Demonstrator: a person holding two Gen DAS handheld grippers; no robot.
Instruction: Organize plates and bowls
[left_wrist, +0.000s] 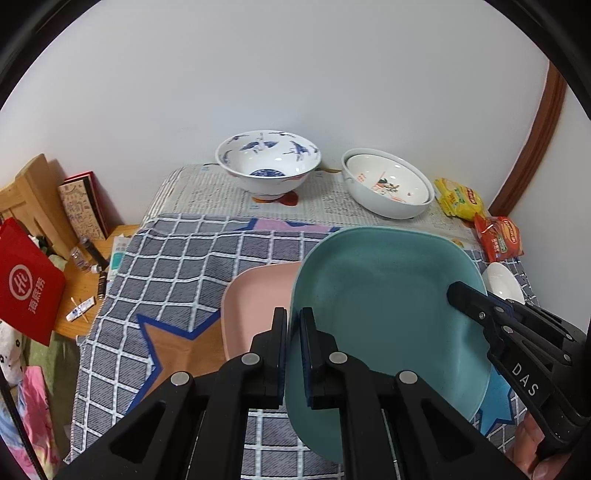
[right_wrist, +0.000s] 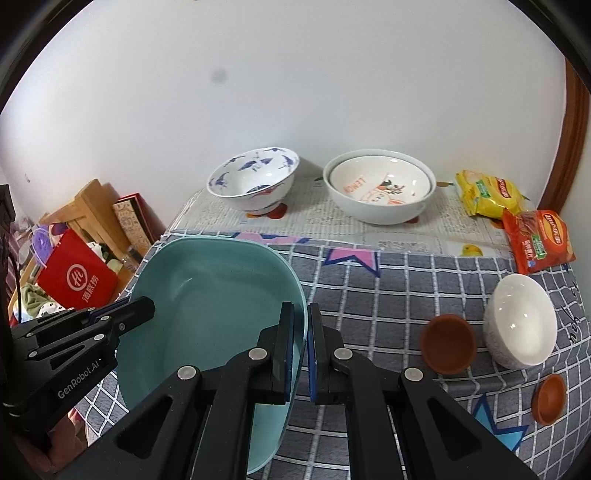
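Pinching opposite rims of the teal plate (left_wrist: 384, 317), both grippers carry it tilted above the checked cloth (left_wrist: 177, 266). The left gripper (left_wrist: 294, 354) has its jaws pressed onto the plate's left edge, and the right gripper (right_wrist: 301, 350) has its jaws clamped on the right edge.

Taking the teal plate as the landmark: a pink plate (left_wrist: 258, 306) lies on the cloth just left of it and partly under it. Right of it stand a white bowl (right_wrist: 521, 325) and two small brown bowls (right_wrist: 448, 343), one near the white bowl, the other closer to the camera. Beyond it, on newspaper (right_wrist: 325, 218) against the wall, sit a blue-patterned bowl (right_wrist: 251, 181) and, right of that, two nested white bowls (right_wrist: 380, 188). Further right lie yellow and orange snack packets (right_wrist: 487, 192).
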